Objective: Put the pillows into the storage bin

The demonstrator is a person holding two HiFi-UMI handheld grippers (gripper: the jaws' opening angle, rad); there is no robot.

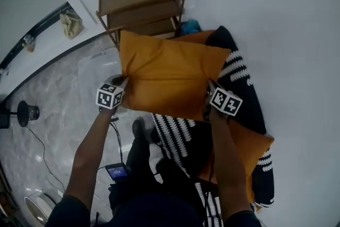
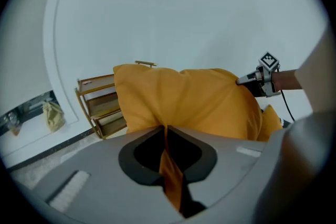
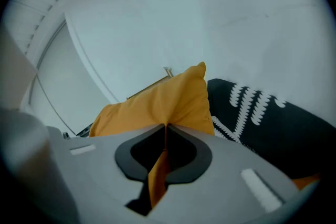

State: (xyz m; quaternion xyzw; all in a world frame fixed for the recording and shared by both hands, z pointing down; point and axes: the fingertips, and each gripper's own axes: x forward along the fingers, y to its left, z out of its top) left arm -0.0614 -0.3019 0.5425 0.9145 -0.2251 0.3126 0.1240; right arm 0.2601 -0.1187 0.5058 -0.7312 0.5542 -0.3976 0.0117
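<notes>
An orange pillow (image 1: 170,77) hangs in the air, stretched between both grippers. My left gripper (image 1: 123,82) is shut on its left edge, with orange fabric pinched between the jaws (image 2: 166,134). On the pillow's right edge my right gripper (image 1: 208,94) is shut too, cloth caught between its jaws (image 3: 164,136). Behind and below lie a black-and-white patterned pillow (image 1: 241,87) and another orange pillow (image 1: 255,146). A clear storage bin (image 1: 98,69) stands on the floor, partly hidden behind the held pillow.
A wooden shelf rack (image 1: 143,5) stands against the white wall beyond the bin. A black cable (image 1: 40,146) and a phone (image 1: 117,171) lie on the marble floor. A small lamp-like object (image 1: 24,112) sits at the left.
</notes>
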